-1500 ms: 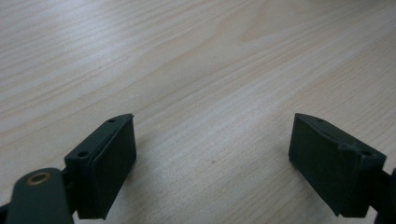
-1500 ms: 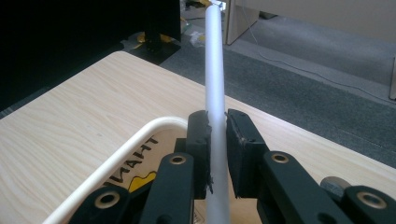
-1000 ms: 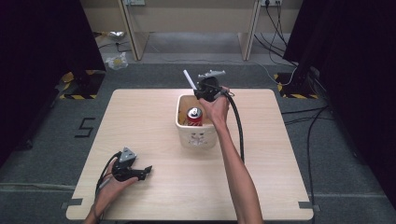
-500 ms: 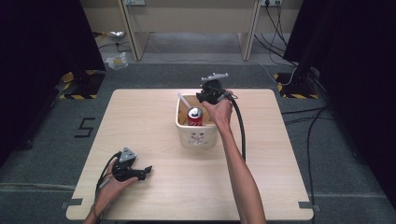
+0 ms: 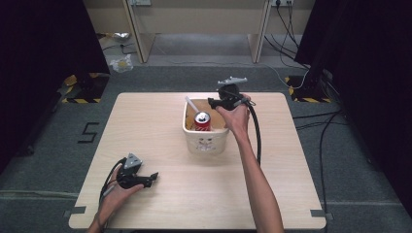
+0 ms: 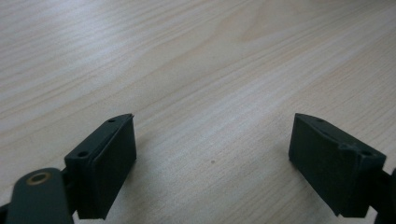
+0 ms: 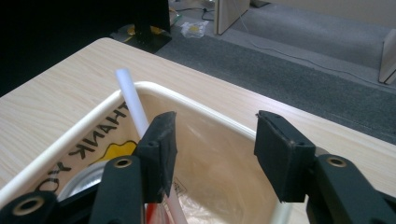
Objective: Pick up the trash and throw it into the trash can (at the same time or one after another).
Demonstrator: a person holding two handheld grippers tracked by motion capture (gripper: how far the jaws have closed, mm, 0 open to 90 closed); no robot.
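A cream bin (image 5: 206, 141) is shown at the middle of the worktop (image 5: 291, 194). A red can (image 5: 202, 120) stands upright in it, and a white straw (image 5: 191, 105) leans against the far left wall, its top rising above the rim. The right tool (image 5: 214, 102) is held over the bin's far right corner, level with the rim. Its jaws have just been opening and now stand apart with nothing between them. In the right gripper view the straw (image 7: 133, 100) passes behind the left jaw, outside the gap, so it is judged to have been released into the bin (image 7: 205, 112) and left propped by the wall. The placing step thus appears done; a withdrawal of the right tool (image 7: 215, 140) clear of the rim would be the likely next move. The left tool (image 5: 154, 176) rests on the worktop near the front left corner, well apart from the bin. Its jaws (image 6: 212, 154) stand wide open on bare wood, apparently parked.
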